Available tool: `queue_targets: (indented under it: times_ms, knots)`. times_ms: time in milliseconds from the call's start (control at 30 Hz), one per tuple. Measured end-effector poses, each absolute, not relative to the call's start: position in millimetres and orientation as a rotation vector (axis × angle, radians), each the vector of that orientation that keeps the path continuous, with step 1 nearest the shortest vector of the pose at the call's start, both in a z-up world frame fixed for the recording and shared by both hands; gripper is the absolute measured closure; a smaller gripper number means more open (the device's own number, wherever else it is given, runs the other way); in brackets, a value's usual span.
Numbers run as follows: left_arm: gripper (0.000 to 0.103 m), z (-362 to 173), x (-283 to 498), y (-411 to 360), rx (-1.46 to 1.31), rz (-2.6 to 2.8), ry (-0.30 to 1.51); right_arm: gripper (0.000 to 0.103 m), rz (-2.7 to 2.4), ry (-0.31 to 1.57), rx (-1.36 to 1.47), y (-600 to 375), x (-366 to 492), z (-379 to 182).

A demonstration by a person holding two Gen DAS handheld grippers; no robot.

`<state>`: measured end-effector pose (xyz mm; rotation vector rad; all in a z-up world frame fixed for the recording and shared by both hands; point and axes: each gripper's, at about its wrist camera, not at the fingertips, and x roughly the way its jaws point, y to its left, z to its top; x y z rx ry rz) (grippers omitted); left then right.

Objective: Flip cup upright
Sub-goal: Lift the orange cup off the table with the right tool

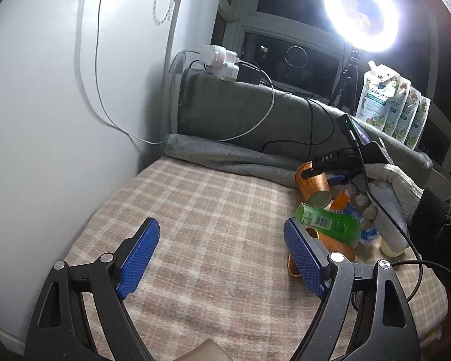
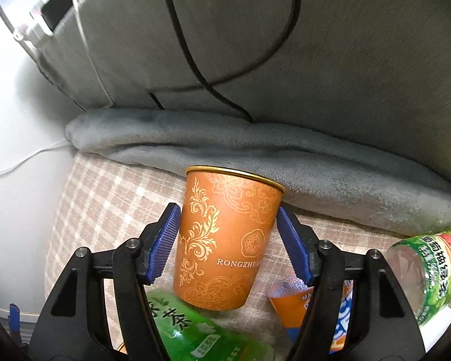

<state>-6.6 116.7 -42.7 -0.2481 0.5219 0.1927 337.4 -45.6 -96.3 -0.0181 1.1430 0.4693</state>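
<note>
Two blue pads of the right gripper are set against the sides of an orange cup, which is held rim up, slightly tilted, above the checked cloth. A green bottle is seen lying just below the cup, and a second bottle to its right. Behind, a grey blanket is rolled along the cloth's edge. The left gripper is spread wide with nothing between its pads, beside another orange cup lying on its side.
</note>
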Motion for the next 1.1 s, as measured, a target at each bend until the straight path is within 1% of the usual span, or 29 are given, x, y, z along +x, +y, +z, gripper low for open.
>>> queue_targets:
  times_ms: [333, 500, 600, 800, 1100]
  knots:
    - [0.018, -33.3, -12.3, 101.7, -0.236, 0.15, 0.514, 0.034, 0.547, 1.021, 0.029, -76.3, 295.7, -36.2]
    - [0.018, -30.6, -14.4, 89.7, -0.244, 0.112, 0.512, 0.034, 0.58, 0.981, 0.066, -110.4, 263.4, -13.8]
    - [0.018, -32.7, -11.6, 83.7, -0.266, 0.07, 0.541, 0.034, 0.586, 0.969, 0.078, -125.7, 243.9, -7.8]
    - [0.02, -40.4, -7.6, 62.7, -0.261, 0.005, 0.592, 0.034, 0.59, 0.963, 0.099, -153.9, 197.9, -16.5]
    - [0.02, -48.9, 4.8, 31.8, -0.303, -0.132, 0.693, 0.034, 0.574, 1.076, 0.143, -194.9, 145.1, -62.1]
